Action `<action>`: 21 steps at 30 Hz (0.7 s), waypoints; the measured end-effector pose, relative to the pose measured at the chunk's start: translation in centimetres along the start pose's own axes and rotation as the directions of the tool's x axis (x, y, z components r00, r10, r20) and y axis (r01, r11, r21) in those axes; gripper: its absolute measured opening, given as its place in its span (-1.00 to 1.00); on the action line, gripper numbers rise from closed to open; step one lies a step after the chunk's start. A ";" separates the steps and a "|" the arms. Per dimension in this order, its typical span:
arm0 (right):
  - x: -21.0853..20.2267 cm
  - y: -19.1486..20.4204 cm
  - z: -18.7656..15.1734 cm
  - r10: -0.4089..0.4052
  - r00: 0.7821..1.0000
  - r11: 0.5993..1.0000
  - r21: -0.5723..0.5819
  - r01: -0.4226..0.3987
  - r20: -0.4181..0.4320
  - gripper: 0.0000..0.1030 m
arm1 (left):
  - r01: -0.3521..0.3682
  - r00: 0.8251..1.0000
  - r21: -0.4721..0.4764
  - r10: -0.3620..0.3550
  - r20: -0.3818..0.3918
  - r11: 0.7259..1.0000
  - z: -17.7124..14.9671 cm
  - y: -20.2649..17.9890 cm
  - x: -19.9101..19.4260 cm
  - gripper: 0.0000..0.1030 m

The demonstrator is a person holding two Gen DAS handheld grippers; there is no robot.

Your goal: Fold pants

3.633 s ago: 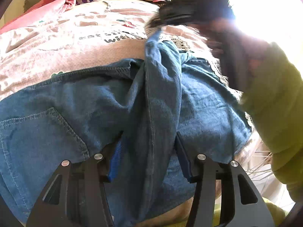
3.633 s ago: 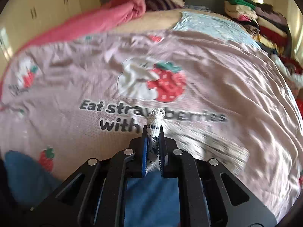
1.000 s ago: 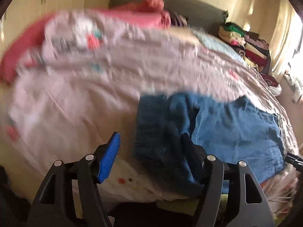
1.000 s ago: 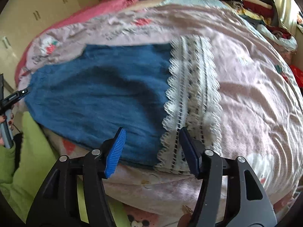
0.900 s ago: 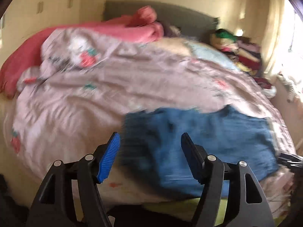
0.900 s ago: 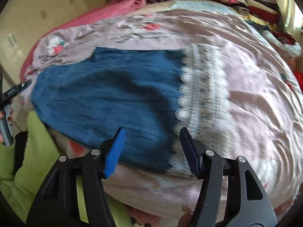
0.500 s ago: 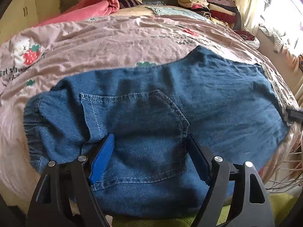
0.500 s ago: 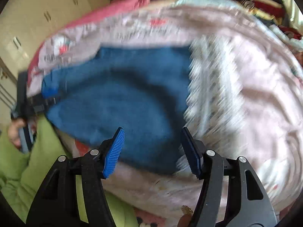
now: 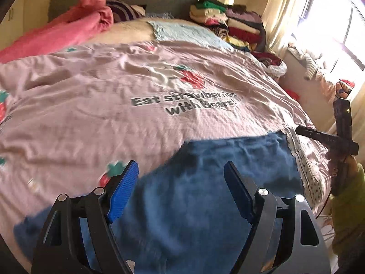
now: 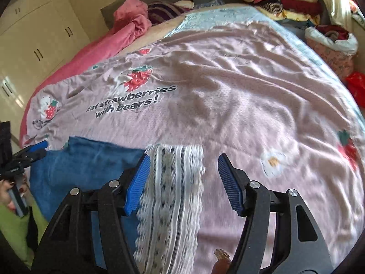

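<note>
The blue denim pants [image 9: 205, 196] lie folded flat across the near edge of the bed, with a white lace hem [image 10: 173, 196] at their right end. My left gripper [image 9: 181, 189] is open and empty, hovering over the denim. My right gripper [image 10: 182, 182] is open and empty above the lace hem. The right gripper also shows at the right edge of the left wrist view [image 9: 328, 139]. The left gripper shows at the left edge of the right wrist view [image 10: 27, 155].
The bed carries a pink strawberry-print cover [image 9: 141, 105]. A pink duvet [image 9: 68, 32] lies bunched at the headboard. Stacks of folded clothes [image 9: 230, 20] stand at the far right. A window with a curtain [image 9: 319, 22] is on the right, and wardrobes [image 10: 34, 34] on the left.
Both grippers have let go of the pants, which now lie folded flat. Both have swung up, so their views look further across the bed. Both stay open.
</note>
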State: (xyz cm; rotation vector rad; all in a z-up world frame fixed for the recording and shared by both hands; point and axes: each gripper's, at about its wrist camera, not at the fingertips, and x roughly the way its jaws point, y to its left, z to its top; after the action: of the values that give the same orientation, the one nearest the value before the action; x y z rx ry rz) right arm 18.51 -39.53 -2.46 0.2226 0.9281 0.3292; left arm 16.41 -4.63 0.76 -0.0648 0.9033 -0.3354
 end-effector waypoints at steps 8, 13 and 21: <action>2.5 0.4 -0.8 0.079 0.996 0.995 -0.052 -0.081 -0.044 -0.48 | 0.009 0.990 -0.023 -0.012 -0.144 1.000 0.3 0.4 6.9 0.18; -0.3 1.7 -0.4 0.091 0.995 0.988 -0.130 -0.086 0.038 -0.72 | 0.031 0.994 -0.004 -0.031 -0.104 1.000 0.6 -0.7 5.8 -0.80; 1.9 2.3 2.1 -0.008 1.000 0.977 -0.213 0.013 0.023 -0.71 | -0.038 0.997 0.012 0.039 -0.070 0.999 1.5 -0.9 6.8 -0.84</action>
State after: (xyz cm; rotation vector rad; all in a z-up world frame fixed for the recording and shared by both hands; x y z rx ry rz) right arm 20.89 -36.85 -1.87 0.0243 0.8653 0.4128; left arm 21.21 -7.77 -3.31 -0.0258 0.9710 -0.3082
